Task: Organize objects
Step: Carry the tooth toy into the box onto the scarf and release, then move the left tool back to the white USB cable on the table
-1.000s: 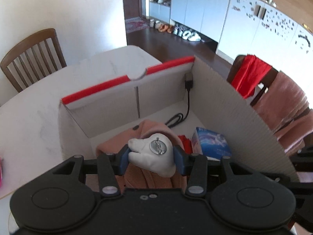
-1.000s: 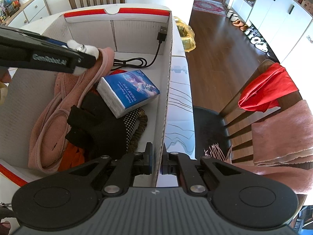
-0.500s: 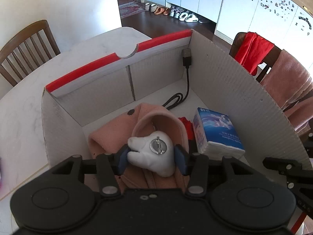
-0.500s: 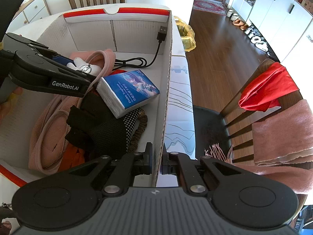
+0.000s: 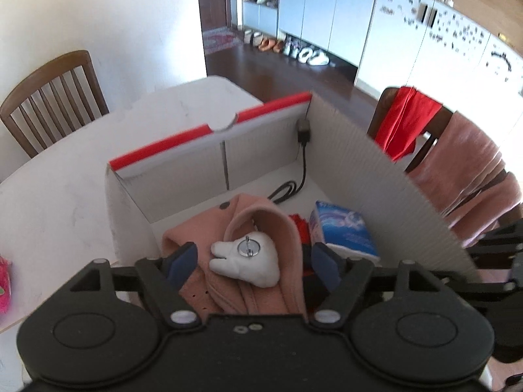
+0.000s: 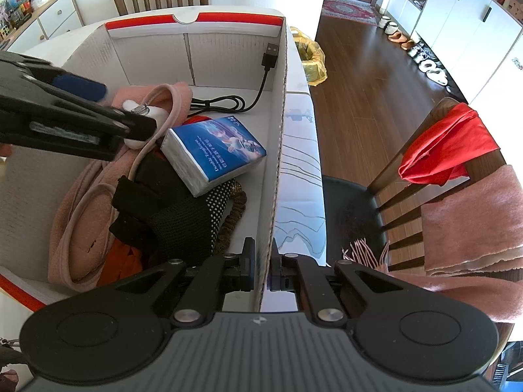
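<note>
the white tooth-shaped toy (image 5: 246, 259) lies in the cardboard box (image 5: 376, 170), resting on the pink cloth (image 5: 209, 228) near the box's left wall, its round metal fitting facing up. just to its right sits the blue tissue pack (image 6: 214, 153), with black gloves (image 6: 170, 209) in front of that and a black usb cable (image 6: 228, 103) coiled toward the far corner.

the left hand-held gripper (image 5: 251, 264) has just been opening its jaws; the blue pads (image 5: 183, 259) now stand clear on either side of the toy and nothing is pressed between them. so the step in hand looks like the release, and the toy seems already settled on the cloth.

to finish it well, the left hand-held gripper should lift straight back along its own line, jaws kept wide, so neither pad nudges the toy or catches the raised loop of pink cloth curving round it. the cloth is soft and could drag up with a finger, tipping the toy toward the tissue pack.

the right hand-held gripper (image 6: 261, 269) is clamped shut on the box's right wall, one finger inside and one outside. keeping that hold steadies the box on the white worktop (image 5: 65, 176) while the other hand withdraws.
</note>
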